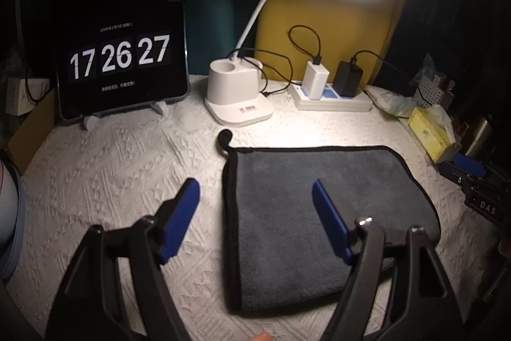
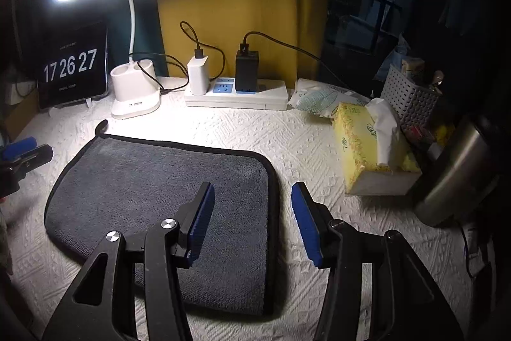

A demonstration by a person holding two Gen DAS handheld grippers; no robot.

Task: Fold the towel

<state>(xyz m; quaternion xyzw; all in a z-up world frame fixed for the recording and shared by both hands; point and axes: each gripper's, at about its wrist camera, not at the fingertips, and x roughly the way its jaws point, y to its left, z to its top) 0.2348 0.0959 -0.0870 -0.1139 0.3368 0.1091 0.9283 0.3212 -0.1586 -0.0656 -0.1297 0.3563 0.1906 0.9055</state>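
A dark grey towel [image 1: 306, 200] with black trim lies flat on the white textured table cover, with a hanging loop [image 1: 224, 137] at its far left corner. It also shows in the right wrist view [image 2: 153, 184]. My left gripper [image 1: 255, 186] is open and empty, above the towel's left edge. My right gripper [image 2: 252, 189] is open and empty, above the towel's right edge. The right gripper's tip also shows at the right of the left wrist view [image 1: 469, 166], and the left gripper's tip at the left of the right wrist view [image 2: 19, 147].
At the back stand a tablet clock [image 1: 121, 59], a white desk lamp [image 1: 236, 95] and a power strip with chargers [image 1: 332, 95]. A yellow tissue box [image 2: 370, 149], a white basket [image 2: 412, 98] and a steel flask [image 2: 460, 171] stand at the right.
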